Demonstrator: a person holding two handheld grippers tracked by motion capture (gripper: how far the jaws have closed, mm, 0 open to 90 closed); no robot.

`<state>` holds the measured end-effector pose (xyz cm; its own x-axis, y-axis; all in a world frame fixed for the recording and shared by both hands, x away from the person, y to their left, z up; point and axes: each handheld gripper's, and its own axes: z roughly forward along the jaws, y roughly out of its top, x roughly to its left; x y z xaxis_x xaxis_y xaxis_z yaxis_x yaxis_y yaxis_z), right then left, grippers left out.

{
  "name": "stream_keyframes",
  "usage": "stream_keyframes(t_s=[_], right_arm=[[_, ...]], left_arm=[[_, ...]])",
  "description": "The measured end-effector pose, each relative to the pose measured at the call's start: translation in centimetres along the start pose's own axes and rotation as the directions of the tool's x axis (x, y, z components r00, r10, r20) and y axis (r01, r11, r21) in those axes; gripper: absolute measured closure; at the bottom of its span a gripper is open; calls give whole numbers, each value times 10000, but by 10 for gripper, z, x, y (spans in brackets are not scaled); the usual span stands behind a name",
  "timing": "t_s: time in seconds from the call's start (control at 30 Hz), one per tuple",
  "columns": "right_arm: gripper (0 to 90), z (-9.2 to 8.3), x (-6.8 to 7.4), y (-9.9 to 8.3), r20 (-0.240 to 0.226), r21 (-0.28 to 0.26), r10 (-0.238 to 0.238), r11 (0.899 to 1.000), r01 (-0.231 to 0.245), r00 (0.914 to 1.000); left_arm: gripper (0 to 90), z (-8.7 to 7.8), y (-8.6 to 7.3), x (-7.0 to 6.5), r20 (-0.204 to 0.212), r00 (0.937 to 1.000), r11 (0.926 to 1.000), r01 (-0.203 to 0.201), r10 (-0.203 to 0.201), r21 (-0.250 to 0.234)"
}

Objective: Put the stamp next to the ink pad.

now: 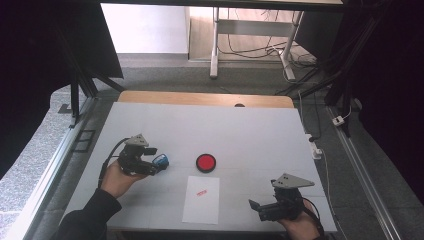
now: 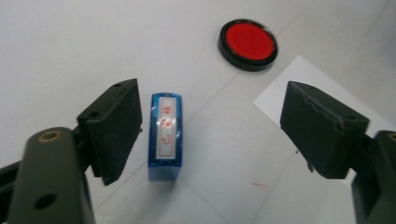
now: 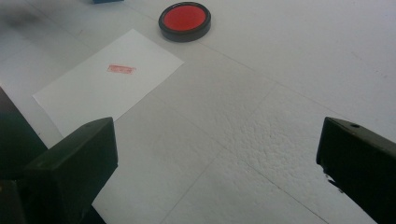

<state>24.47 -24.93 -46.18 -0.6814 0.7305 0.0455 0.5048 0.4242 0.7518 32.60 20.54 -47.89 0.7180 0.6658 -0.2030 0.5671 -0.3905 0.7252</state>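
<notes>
Blue stamp (image 1: 161, 160) lies on the table (image 1: 250, 130) at 9 o'clock of the red ink pad (image 1: 205, 163), clear of the stamped paper (image 1: 201, 199). Left gripper view: left gripper (image 2: 210, 126) released, stamp (image 2: 165, 135) beside one jaw, untouched. Right gripper view: right gripper (image 3: 217, 154) spread, holding nothing, parked aside.

Blue stamp (image 3: 107, 1) cut by top edge; print on paper (image 3: 109, 81) unreadable.
</notes>
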Motion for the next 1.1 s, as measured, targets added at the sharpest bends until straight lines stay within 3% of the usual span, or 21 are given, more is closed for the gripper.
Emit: stream_keyframes(t_s=[0.33,1.1], right_arm=[[0,-1,0,0,-22,13,-7,10000,7,10000],[0,-4,-2,-2,-1,101,139,9999,-139,9999]], left_arm=[[139,-10,0,-6,7,9996,9992,288,-288,-277],[0,-41,-15,-23,152,9991,9968,411,-402,-679]])
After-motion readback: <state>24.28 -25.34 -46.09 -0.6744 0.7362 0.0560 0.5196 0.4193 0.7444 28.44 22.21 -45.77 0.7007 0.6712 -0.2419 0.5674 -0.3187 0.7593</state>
